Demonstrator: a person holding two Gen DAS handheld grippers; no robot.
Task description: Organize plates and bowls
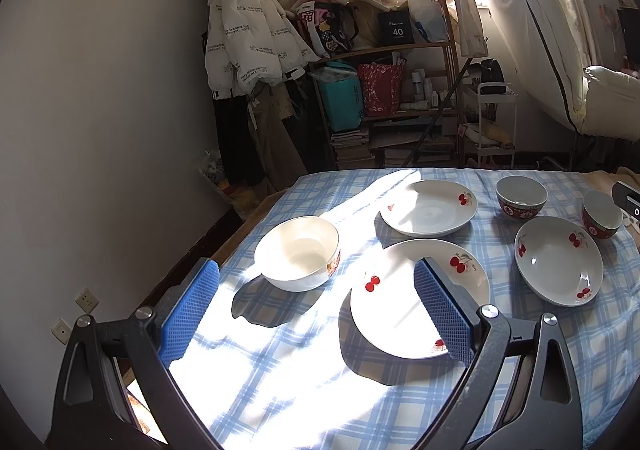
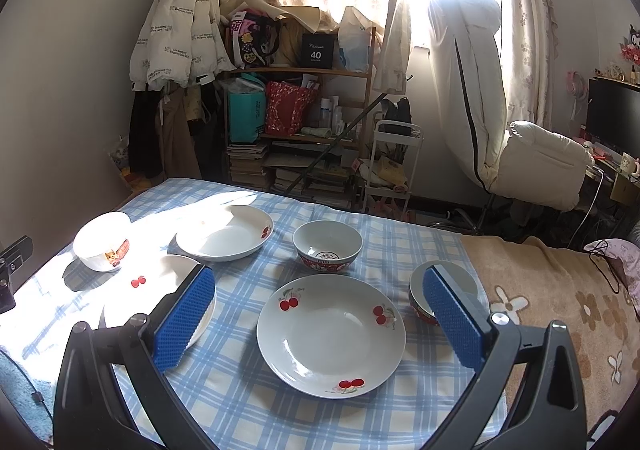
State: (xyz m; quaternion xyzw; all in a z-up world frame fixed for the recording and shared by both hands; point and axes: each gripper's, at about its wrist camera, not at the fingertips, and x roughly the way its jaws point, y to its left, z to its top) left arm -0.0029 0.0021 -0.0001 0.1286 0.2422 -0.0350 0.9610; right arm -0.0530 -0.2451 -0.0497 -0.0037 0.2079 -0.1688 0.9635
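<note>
Both claws hang wide open and hold nothing, above a surface spread with a blue checked cloth (image 2: 248,402); it looks more like a bed than a desk, judging by the flowered blanket (image 2: 552,298) at its right side. Nothing is stacked yet: three plates and three bowls lie apart, so sorting seems not begun. The right claw (image 2: 320,318) is framed around the nearest cherry plate (image 2: 331,336), which lies between its blue pads and below them, a likely first pick. A small red bowl (image 2: 420,294) sits just behind its right pad, a second red bowl (image 2: 327,247) farther back. The left claw (image 1: 316,314) hovers between the sunlit plate (image 1: 400,306) under its right pad and the white bowl (image 1: 297,253) ahead; the far plate (image 1: 429,208) lies beyond.
</note>
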